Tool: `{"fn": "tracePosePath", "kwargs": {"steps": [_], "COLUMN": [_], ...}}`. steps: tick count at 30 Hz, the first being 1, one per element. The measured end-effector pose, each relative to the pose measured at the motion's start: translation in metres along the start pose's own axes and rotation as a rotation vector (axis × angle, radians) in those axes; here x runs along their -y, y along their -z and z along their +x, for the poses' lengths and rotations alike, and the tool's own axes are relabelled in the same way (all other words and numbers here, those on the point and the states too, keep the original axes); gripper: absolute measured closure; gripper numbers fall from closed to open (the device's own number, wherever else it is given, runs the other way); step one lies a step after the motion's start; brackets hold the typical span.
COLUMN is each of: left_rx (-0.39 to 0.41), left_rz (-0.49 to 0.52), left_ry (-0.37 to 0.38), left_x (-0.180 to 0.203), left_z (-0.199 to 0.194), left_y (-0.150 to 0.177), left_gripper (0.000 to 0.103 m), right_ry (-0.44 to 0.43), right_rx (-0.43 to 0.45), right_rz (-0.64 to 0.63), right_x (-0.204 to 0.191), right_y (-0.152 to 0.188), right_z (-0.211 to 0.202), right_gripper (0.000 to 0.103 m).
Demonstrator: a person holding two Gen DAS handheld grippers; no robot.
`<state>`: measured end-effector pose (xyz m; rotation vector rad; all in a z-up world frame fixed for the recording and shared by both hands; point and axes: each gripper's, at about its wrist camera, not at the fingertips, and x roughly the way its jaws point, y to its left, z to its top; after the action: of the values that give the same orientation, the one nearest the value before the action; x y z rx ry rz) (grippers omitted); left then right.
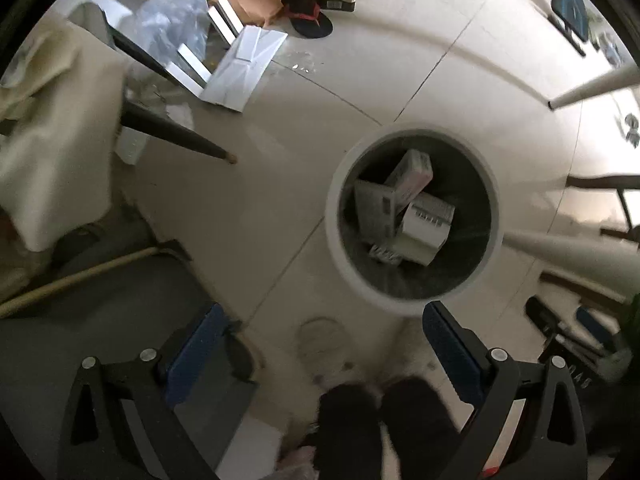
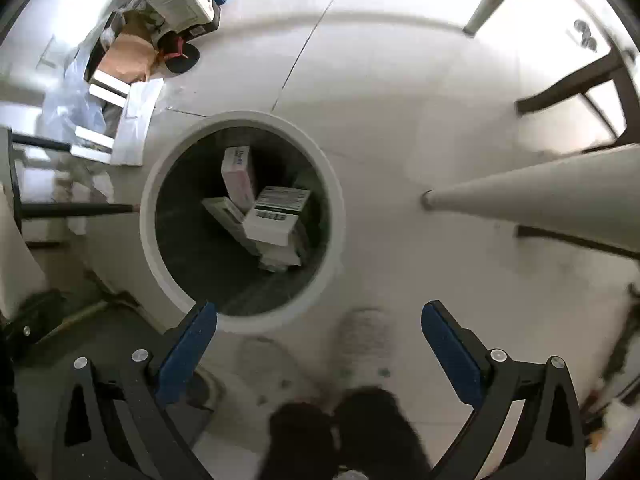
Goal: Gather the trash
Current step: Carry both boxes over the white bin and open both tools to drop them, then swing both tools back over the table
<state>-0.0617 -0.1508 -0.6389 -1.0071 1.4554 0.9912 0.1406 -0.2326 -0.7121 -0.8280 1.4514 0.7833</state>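
Sitting on the tiled floor, the round white bin holds several small boxes in a pile. Both tools hang above it, left tool and right tool spread wide with nothing between the fingers. Flattened cardboard lies well apart.

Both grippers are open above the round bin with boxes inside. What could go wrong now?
The left gripper and right gripper are both empty. The boxes stand tilted in the bin, so later trash may lodge on them. White cardboard and plastic wrap lie among dark chair legs, which a gripper may strike.
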Motion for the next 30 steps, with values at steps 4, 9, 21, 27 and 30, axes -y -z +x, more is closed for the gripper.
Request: {"fn": "tracePosePath", "kwargs": {"steps": [4, 9, 21, 27, 30], "left_rx": [0.014, 0.029, 0.102, 0.168, 0.223], "left_rz": [0.028, 0.020, 0.018, 0.008, 0.008], "left_ry": [-0.031, -0.027, -0.011, 0.021, 0.028], "left_x": [0.001, -0.002, -0.026, -0.034, -0.029], "left_z": [-0.019, -0.058, -0.202, -0.291, -0.335], "left_y": [0.015, 0.029, 0.070, 0.079, 0.073], "left_gripper": [0.001, 0.001, 0.001, 0.001, 0.002], "right_ry": [0.027, 0.044, -0.011, -0.072, -0.131], "right_rx": [0.004, 0.017, 0.058, 0.097, 0.126], "right_rz": [-0.007, 0.000, -0.012, -0.011, 0.030], "right_x": [-0.003, -0.002, -0.003, -0.005, 0.001], "right_y": [0.012, 0.028, 0.068, 0.079, 0.072], "right_z": [-0.031, -0.077, -0.237, -0.335, -0.385], "right_gripper": [0.000, 0.000, 0.000, 0.000, 0.000]}}
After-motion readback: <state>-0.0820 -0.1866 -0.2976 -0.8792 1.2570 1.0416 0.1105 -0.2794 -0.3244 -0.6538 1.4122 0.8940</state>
